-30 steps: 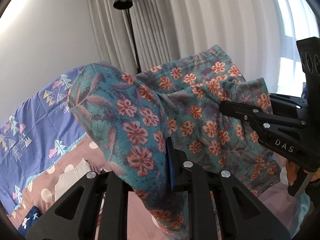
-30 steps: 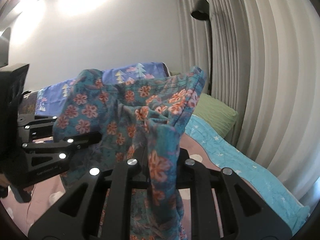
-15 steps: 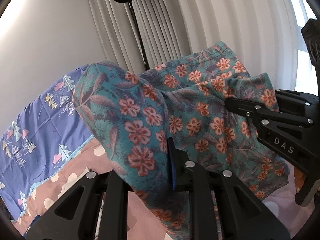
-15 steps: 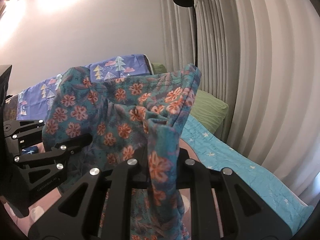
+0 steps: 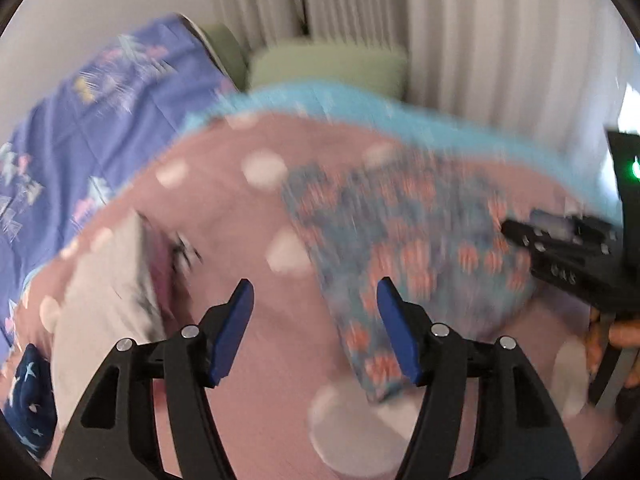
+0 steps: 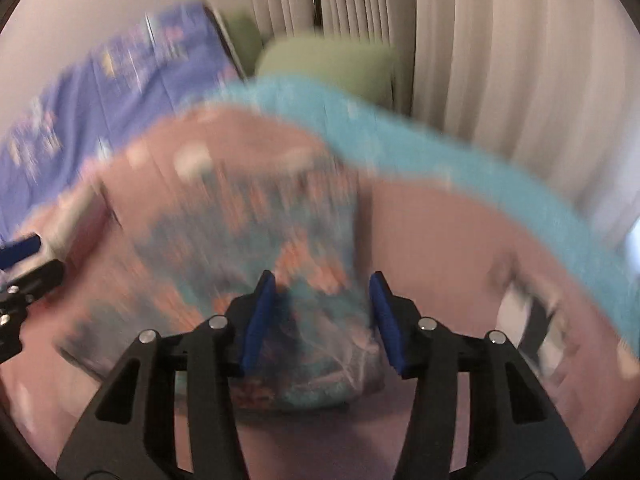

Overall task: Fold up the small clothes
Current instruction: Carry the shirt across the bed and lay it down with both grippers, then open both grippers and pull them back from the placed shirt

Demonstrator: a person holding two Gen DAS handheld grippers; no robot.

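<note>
The teal floral garment (image 5: 400,240) lies blurred on the pink dotted bedspread (image 5: 224,216). My left gripper (image 5: 314,320) hangs just above its near left edge. Its jaws are opening, and only a strip of cloth lies loose by the right pad. In the right wrist view the garment (image 6: 240,240) bunches between the spread blue pads of my right gripper (image 6: 322,312). These jaws are opening too, and neither pad presses the cloth. The right gripper (image 5: 560,256) shows at the garment's far side, and the left gripper (image 6: 24,264) shows at the picture's left edge.
A white folded piece (image 5: 104,288) and a navy starred cloth (image 5: 28,400) lie at the left. A purple quilt (image 5: 100,120), a turquoise blanket (image 5: 360,108) and a green pillow (image 5: 328,60) lie behind, with curtains (image 5: 480,40) beyond. A hand (image 5: 616,336) holds the right gripper.
Both grippers dropped toward the bed and tipped downward. Each let go of the floral garment, which went from hanging between them to lying on the bedspread.
</note>
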